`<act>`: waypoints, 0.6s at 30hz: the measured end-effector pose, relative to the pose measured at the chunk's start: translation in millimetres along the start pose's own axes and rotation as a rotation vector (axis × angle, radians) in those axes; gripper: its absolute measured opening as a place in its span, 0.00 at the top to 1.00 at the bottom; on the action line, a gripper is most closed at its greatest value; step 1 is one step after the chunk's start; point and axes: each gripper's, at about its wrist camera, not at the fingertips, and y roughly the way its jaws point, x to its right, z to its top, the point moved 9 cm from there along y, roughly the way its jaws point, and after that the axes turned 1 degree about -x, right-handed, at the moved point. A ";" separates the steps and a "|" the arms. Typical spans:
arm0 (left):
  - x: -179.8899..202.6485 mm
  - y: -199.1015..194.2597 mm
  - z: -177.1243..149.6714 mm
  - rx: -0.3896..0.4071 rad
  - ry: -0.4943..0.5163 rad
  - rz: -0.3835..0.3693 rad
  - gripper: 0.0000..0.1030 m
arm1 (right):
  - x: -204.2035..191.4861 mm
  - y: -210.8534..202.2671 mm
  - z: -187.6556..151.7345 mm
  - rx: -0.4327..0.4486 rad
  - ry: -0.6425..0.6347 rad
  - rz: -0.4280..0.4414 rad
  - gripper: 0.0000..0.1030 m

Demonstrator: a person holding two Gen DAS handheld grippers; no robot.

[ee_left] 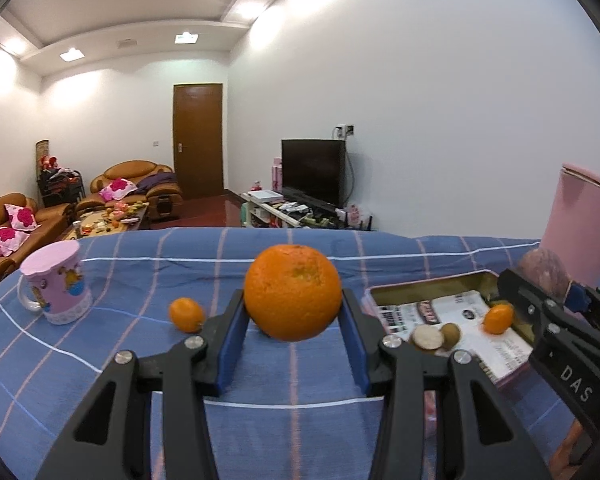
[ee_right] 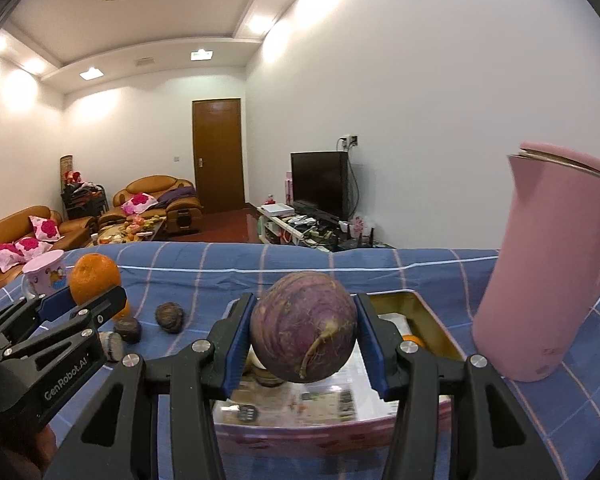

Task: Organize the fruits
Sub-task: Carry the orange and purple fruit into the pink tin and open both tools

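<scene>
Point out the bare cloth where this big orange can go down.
Free: blue checked cloth between the pink mug, the small orange and the left gripper. Crowded: the fruit-filled pink tin tray beside the right gripper.

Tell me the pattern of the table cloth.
Blue cloth with pink and white check lines; left wrist view.

On the cloth-covered desk point(ee_left: 300, 408) the open tin point(ee_left: 440, 286) lies to the right, with a small citrus point(ee_left: 498, 318) and two cut fruit pieces point(ee_left: 436, 336) in it, and the tall jug point(ee_right: 548, 272) stands just right of the tin. The mug point(ee_left: 58, 282) stands far left, and another small citrus point(ee_left: 186, 314) lies between mug and tin. Above the desk, the orange point(ee_left: 293, 292) sits between the left gripper's fingers point(ee_left: 232, 344), left of the tin, and the round root vegetable point(ee_right: 304, 328) sits between the right gripper's fingers point(ee_right: 370, 344), over the tin.
</scene>
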 end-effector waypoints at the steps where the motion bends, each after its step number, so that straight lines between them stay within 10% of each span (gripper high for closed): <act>1: 6.0 0.8 0.0 -0.001 0.004 -0.006 0.54 | 4.7 -0.4 0.6 0.001 0.004 -0.006 0.51; 18: 78.9 18.1 1.0 -0.041 0.022 -0.074 0.54 | 62.4 3.4 5.5 -0.017 0.027 -0.098 0.51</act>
